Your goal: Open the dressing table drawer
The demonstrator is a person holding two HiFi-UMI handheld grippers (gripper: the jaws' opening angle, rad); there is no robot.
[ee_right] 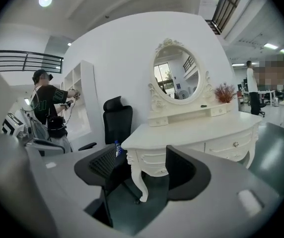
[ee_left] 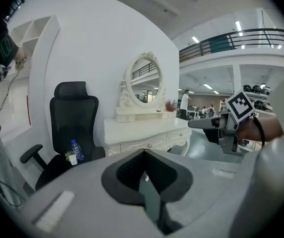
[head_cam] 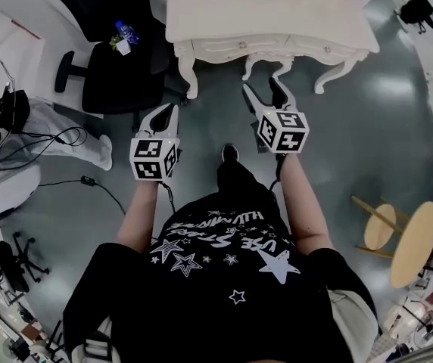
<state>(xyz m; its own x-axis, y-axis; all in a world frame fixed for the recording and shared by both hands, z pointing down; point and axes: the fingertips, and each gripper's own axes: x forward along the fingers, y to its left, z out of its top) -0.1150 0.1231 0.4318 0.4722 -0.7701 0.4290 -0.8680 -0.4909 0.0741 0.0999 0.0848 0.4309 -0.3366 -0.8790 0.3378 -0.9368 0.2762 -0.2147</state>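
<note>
the dressing table [head_cam: 277,21] stands at the top of the head view, its front edge facing the person. the drawer [head_cam: 241,45] runs along that front apron, with small knobs on the face; in the right gripper view the drawer [ee_right: 230,145] sits under the tabletop right of centre, closed flush with the apron. in the left gripper view the drawer [ee_left: 147,144] shows above the jaw tips, well apart from them. the oval mirror [ee_right: 177,73] rises from the back of the top. the curved table leg [ee_right: 139,182] appears in the gap between the right jaws. the right gripper [head_cam: 263,89] points at the table front, near the apron but not touching it; its jaws stand apart with nothing held. the left gripper [head_cam: 167,112] is lower and left, pointing toward the corner leg [head_cam: 188,74]; its jaws are together at the tips, with nothing between them. the two grippers are apart and level with each other. open floor [head_cam: 368,127] extends right of the table and below both grippers. left of the table a black office chair [head_cam: 114,74] stands close to the corner, carrying a water bottle [head_cam: 126,30]. cables [head_cam: 73,138] lie on the floor further left. a round wooden stool [head_cam: 417,244] stands at the right edge.
</note>
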